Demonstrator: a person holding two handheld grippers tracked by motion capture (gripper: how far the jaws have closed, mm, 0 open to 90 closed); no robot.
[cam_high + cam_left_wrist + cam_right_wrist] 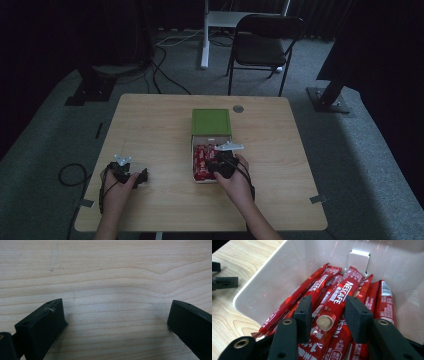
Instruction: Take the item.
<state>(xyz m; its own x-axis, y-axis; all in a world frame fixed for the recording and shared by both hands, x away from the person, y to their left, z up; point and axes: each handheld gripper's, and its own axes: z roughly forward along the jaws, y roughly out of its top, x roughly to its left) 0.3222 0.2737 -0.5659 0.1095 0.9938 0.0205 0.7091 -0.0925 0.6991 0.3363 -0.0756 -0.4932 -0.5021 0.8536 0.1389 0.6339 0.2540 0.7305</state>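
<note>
Table bare leftward | left gripper jaws wide, empty | right gripper jaws straddle coffee stick in white box, perhaps gripping

— From the high view, can you read the sachets in the white box?

— No, too small and dark for me; my right hand covers the box's near right corner.

— And the right gripper view?

— The top sachet's lower end runs off the bottom edge, so I can't tell whether the pads press it.
</note>
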